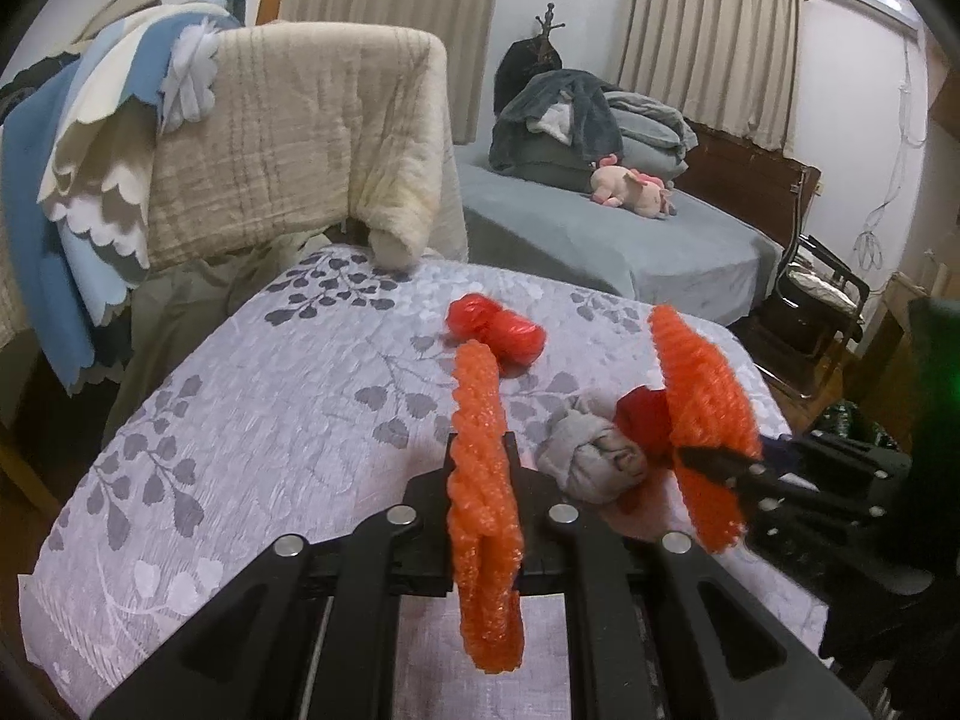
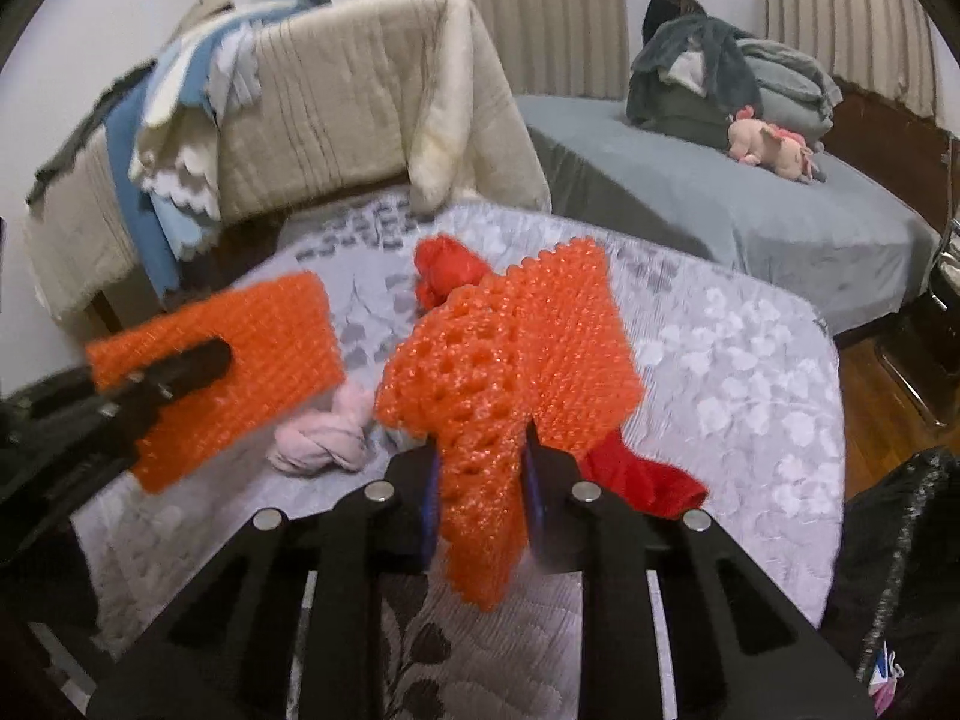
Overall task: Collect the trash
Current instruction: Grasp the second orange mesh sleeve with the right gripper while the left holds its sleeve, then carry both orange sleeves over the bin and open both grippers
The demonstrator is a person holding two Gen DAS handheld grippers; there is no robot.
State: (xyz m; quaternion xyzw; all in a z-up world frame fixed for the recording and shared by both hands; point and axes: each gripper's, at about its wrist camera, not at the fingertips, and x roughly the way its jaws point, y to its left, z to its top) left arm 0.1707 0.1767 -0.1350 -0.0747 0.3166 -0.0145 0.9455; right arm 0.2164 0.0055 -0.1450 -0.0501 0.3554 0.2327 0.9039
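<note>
Both orange foam nets already lifted off the bed point(image 1: 252, 396), so collecting well under way but not finished. Left hand-held gripper point(image 1: 483, 480) clenched on one foam net point(image 1: 480, 420), edge-on in its own view, hanging down between the jaws. Right hand-held gripper point(image 2: 480, 462) grasping the other foam net point(image 2: 516, 348), which fans out wide above the pads (this view is a little blurred, but the pads plainly press into the mesh). Same right gripper visible in the left view at point(image 1: 714, 462), pinching its net point(image 1: 702, 414).

Still lying on the bed: a red plastic bag point(image 1: 498, 330) beyond the left net, a knotted grey cloth point(image 1: 591, 462) between the two nets, and a red piece point(image 1: 645, 420) just beside that cloth, partly hidden behind the right net. Whether the cloth counts as trash, hard to judge.

A dark bag point(image 2: 900, 570) at the right edge of the right view, beside the bed, possibly the place for the trash; nothing seen going into it yet.

Both hand-held grippers angled downward over the bed, side by side, near each other but apart.
</note>
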